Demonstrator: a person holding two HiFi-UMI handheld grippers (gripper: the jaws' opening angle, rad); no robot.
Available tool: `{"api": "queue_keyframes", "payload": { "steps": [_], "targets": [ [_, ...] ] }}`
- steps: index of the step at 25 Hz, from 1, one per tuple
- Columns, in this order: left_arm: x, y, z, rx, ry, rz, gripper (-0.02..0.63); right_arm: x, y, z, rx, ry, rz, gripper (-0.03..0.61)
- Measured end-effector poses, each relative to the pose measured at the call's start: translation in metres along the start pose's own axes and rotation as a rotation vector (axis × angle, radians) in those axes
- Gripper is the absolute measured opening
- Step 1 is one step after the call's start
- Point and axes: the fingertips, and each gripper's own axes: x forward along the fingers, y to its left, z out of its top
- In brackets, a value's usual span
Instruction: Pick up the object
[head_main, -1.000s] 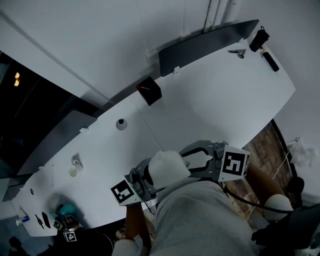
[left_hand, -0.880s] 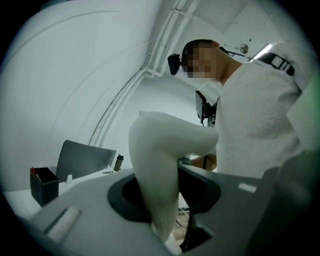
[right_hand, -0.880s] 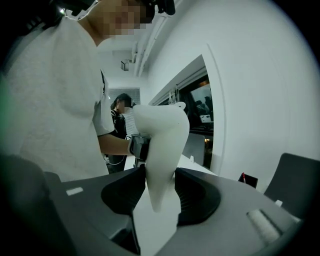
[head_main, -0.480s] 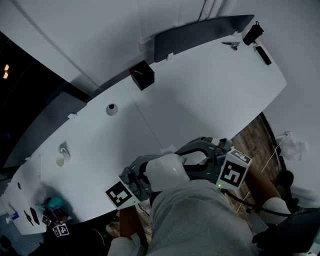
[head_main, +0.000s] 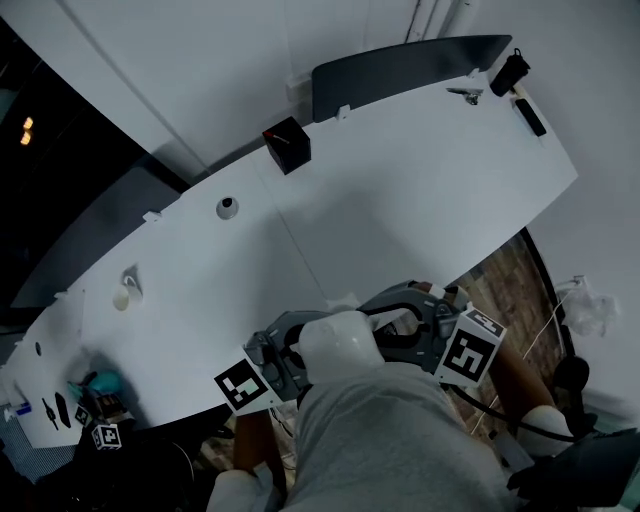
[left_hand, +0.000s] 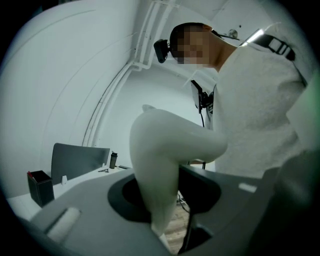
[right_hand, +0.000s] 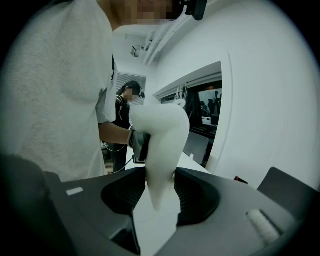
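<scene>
My left gripper (left_hand: 156, 202) clamped on white object (head_main: 340, 345). Right gripper (right_hand: 156, 192) jaws just closing in, now pinching its tapered end. Object stays off white table (head_main: 400, 180), against my chest. Pickup looks done.

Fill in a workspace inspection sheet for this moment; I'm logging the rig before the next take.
Surface: long white table, mostly bare.
Job's things: white bulbous object, held up between both grippers.
Clutter: black box, small round item, dark bottle at the far end.
Grippers: left gripper jaws pressed on the object; right gripper jaws have just been closing, also pressed on it.
Cables: black cable trailing from the right gripper.
Surroundings: wooden floor; second person standing behind.
</scene>
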Motion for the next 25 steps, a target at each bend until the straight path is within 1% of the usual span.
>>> {"api": "queue_keyframes", "payload": {
  "steps": [4,9,14,17,21,25],
  "targets": [
    [0.025,-0.016,-0.001,0.038,0.019,0.023,0.149,-0.026,0.01,-0.007,-0.019,-0.029,0.017,0.184],
    [0.07,-0.046,-0.013,0.07,0.066,0.035,0.147,-0.072,0.033,-0.026,-0.036,-0.052,0.029,0.184],
    [0.116,-0.082,-0.029,0.039,0.08,0.062,0.147,-0.118,0.063,-0.049,-0.017,-0.087,0.068,0.186],
    [0.135,-0.099,-0.043,0.026,0.088,0.102,0.146,-0.132,0.083,-0.068,-0.01,-0.093,0.113,0.186],
    [0.148,-0.125,-0.055,-0.01,0.084,0.153,0.146,-0.144,0.11,-0.079,0.005,-0.102,0.182,0.186],
    [0.148,-0.139,-0.056,-0.018,0.087,0.174,0.144,-0.147,0.125,-0.077,-0.002,-0.11,0.206,0.187]
  ]
}}
